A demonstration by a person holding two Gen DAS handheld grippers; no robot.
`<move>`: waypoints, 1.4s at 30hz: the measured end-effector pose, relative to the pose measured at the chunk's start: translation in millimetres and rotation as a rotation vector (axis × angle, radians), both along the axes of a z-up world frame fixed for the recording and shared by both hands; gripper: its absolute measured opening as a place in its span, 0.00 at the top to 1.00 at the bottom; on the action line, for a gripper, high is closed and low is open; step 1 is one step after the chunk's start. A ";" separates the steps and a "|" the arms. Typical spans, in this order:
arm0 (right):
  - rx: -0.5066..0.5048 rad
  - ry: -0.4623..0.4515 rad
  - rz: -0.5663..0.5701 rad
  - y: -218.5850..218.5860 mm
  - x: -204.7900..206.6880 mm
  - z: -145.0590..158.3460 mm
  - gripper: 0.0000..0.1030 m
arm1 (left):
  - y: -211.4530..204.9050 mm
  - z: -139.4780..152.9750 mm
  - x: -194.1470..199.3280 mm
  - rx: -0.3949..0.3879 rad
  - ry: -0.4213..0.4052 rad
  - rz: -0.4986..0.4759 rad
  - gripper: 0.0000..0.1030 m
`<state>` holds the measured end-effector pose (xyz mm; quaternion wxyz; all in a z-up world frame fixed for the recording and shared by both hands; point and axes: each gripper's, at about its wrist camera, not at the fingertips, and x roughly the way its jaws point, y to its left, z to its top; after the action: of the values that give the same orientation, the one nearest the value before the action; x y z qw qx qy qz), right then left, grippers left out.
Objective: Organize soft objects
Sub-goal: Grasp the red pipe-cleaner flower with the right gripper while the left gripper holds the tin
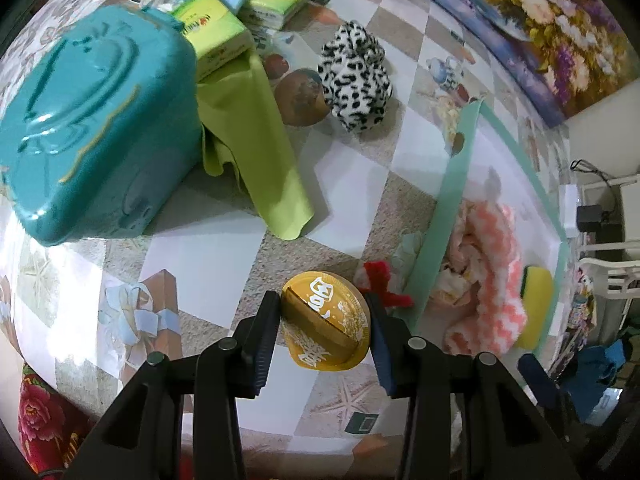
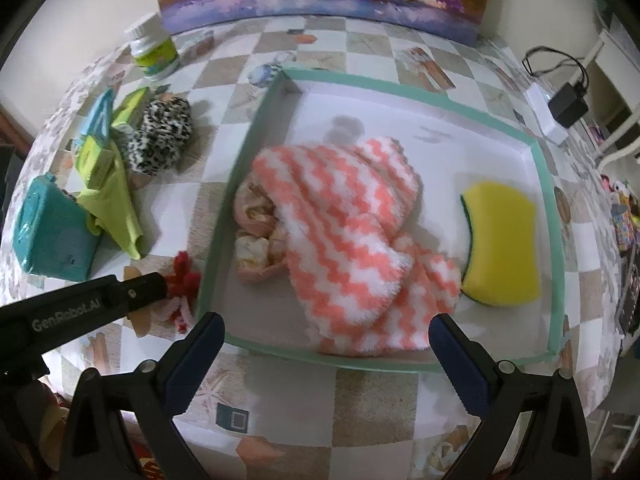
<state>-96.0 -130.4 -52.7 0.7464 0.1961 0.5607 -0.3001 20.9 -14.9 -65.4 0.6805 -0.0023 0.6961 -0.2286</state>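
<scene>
Gold and glossy, a round disc [image 1: 325, 322] printed with white characters sits clamped between the two fingers of the left claw [image 1: 325, 326] at the bottom centre of the left wrist view, its face tilted toward the camera. Whether it is lifted clear of the checkered surface [image 1: 208, 248] or resting on it is hard to tell from this angle. Just right of the disc lies a red fuzzy piece [image 1: 380, 280], touching the outer wall of a shallow tray [image 1: 448, 216] with a mint-green rim.

In the right wrist view the tray fills the middle of the frame. Inside it a fluffy pink-and-white zigzag cloth [image 2: 352, 240] sprawls from the centre toward the near rim, partly covering a bundled beige-pink cloth [image 2: 256, 224] at its left. A yellow sponge [image 2: 502, 244] with a green backing lies at the right side of the tray, touching the zigzag cloth's edge. The right claw [image 2: 326, 360] hangs at the bottom of that frame with its fingers spread wide and nothing between them — the near rim of the tray shows in the gap.

At the left of the left wrist view stands a teal plastic case [image 1: 92, 120], with a lime-green cloth [image 1: 256, 140] draped down beside it from under a green tissue pack [image 1: 216, 36]. A black-and-white spotted plush item [image 1: 356, 76] rests at upper centre, apart from the tray — a brown round object [image 1: 302, 98] touches its left side.
</scene>
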 end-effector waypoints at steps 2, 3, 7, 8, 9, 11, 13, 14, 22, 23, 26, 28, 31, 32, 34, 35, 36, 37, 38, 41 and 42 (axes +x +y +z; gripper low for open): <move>-0.001 -0.018 0.024 4.1 3.6 2.5 0.00 | 6.8 6.1 1.0 0.002 -0.022 0.014 0.57; -0.001 -0.025 0.034 6.3 5.2 3.3 0.00 | 9.7 9.5 0.5 0.008 -0.037 0.018 0.57; 0.001 -0.063 0.103 16.1 13.0 5.8 0.00 | 24.2 18.3 1.8 0.037 -0.091 0.054 0.57; 0.005 -0.074 0.118 18.6 14.4 6.2 0.00 | 30.0 17.8 2.0 0.040 -0.088 0.068 0.57; 0.011 -0.092 0.142 22.0 16.8 6.9 0.00 | 34.6 18.2 1.9 0.041 -0.084 0.082 0.57; 0.012 -0.113 0.181 27.1 21.4 7.4 0.00 | 42.6 18.3 1.6 0.038 -0.075 0.106 0.57; 0.001 -0.125 0.226 33.1 26.1 6.9 0.02 | 48.0 19.0 0.7 0.034 -0.068 0.129 0.57; -0.002 -0.128 0.244 35.9 28.3 6.6 0.04 | 52.4 18.7 0.7 0.033 -0.064 0.144 0.57; 0.026 -0.116 0.366 52.4 45.3 -6.5 0.20 | 79.1 19.5 1.9 0.029 -0.037 0.245 0.57; 0.030 -0.114 0.377 52.7 46.3 -8.4 0.24 | 82.7 19.7 2.1 0.028 -0.034 0.258 0.57; 0.037 -0.108 0.409 56.7 51.6 -12.4 0.31 | 93.9 20.1 3.4 0.019 -0.022 0.297 0.57; 0.043 -0.112 0.437 59.3 54.6 -13.3 0.35 | 101.3 20.4 3.8 0.011 -0.012 0.316 0.57; 0.026 -0.111 0.476 65.5 57.7 -13.0 0.36 | 108.0 21.7 3.6 0.006 -0.005 0.319 0.57; 0.024 -0.110 0.483 66.6 58.8 -13.3 0.36 | 110.7 22.5 3.4 0.005 -0.004 0.316 0.57; 0.030 -0.119 0.491 67.9 60.1 -12.6 0.40 | 110.0 22.7 3.1 -0.001 0.001 0.316 0.57; 0.035 -0.123 0.496 68.0 60.8 -12.3 0.43 | 111.6 23.1 2.5 -0.003 0.002 0.316 0.57; 0.033 -0.125 0.503 69.3 61.2 -11.5 0.44 | 112.4 23.3 1.1 -0.002 0.001 0.317 0.57; 0.029 -0.123 0.511 70.7 61.5 -11.1 0.44 | 115.4 24.2 0.3 -0.002 0.001 0.317 0.57; 0.027 -0.119 0.516 72.1 61.9 -11.5 0.44 | 115.6 23.9 -0.2 -0.003 0.002 0.317 0.57; 0.028 -0.089 0.521 73.3 65.5 -17.2 0.48 | 116.8 24.2 0.9 -0.003 0.007 0.322 0.57; 0.024 -0.078 0.519 73.2 65.4 -19.4 0.48 | 111.4 23.1 3.9 -0.003 0.009 0.325 0.57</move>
<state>-30.6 -57.2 -72.1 0.8169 0.0660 0.5668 -0.0840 24.8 96.5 -42.3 0.7053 -0.1169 0.6895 -0.1167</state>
